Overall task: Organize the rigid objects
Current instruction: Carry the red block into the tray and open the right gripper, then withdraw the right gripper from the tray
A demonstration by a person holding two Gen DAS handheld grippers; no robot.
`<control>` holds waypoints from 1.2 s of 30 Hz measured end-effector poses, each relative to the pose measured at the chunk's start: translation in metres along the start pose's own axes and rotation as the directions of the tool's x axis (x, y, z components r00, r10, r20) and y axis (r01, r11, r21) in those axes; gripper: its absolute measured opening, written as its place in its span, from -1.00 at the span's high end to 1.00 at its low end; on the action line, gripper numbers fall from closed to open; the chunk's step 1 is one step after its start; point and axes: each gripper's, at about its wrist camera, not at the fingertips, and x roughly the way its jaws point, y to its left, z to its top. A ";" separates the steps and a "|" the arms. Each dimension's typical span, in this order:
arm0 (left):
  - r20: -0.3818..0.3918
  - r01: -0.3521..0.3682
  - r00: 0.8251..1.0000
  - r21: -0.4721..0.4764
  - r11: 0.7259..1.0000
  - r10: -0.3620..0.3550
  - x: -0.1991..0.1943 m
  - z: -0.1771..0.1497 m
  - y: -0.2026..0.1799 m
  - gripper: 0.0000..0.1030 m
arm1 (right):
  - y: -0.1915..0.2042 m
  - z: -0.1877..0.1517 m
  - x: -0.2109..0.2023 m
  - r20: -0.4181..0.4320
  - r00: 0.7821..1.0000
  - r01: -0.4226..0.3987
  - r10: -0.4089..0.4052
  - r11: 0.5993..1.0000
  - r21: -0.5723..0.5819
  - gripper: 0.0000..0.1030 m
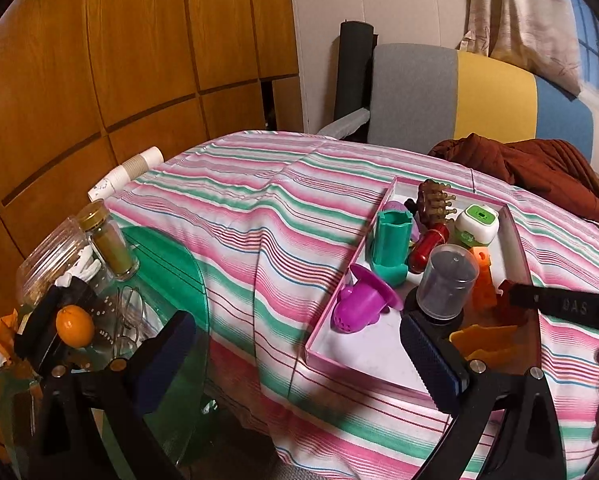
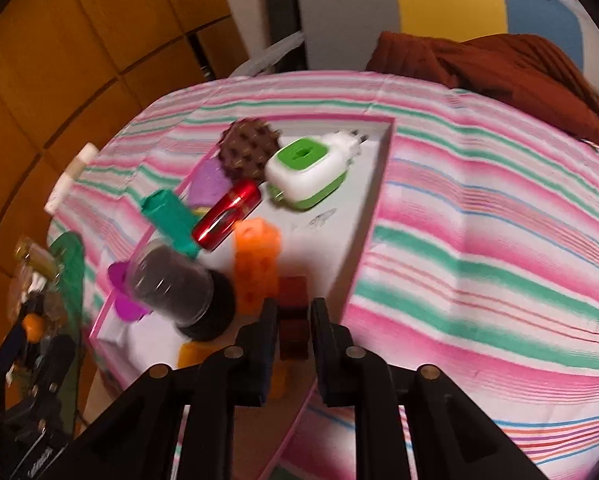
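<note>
**Block held over a crowded tray**

The right gripper [image 2: 293,320], at lower centre of its view, has its fingers clenched on a dark red block [image 2: 293,300] above the near corner of the pink tray [image 2: 373,200]. The left gripper [image 1: 295,356] hangs released, grasping nothing. Judged risk: set down carelessly, the block could topple the orange block [image 2: 257,264] or the clear-capped jar [image 2: 179,284] just beside it.

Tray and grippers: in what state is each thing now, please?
Left gripper: open, empty.
Right gripper: shut on brown block.
Teal holder: upright in tray.
Purple funnel: on its side.
Red tube: lying flat.
Jar: lid on.
</note>
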 end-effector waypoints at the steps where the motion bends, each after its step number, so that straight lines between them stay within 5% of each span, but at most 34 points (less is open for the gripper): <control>1: -0.003 0.002 1.000 -0.001 1.000 -0.002 0.000 0.000 0.000 -0.99 | -0.003 0.003 -0.001 0.019 1.000 0.003 -0.003 1.000 0.016 0.60; 16: 0.004 0.022 1.000 0.037 0.999 -0.022 -0.004 0.017 -0.008 -0.99 | 0.026 -0.004 -0.051 0.129 0.986 0.116 -0.110 0.992 -0.042 0.20; 24: -0.018 0.017 1.000 0.048 0.999 -0.016 -0.004 0.023 -0.002 -0.99 | 0.049 -0.018 -0.063 0.128 0.985 0.125 -0.119 0.991 -0.041 0.17; 36: -0.047 0.021 0.999 0.063 0.998 -0.018 -0.003 0.027 0.001 -0.99 | 0.049 -0.023 -0.065 0.073 0.969 0.232 -0.234 0.972 0.040 0.15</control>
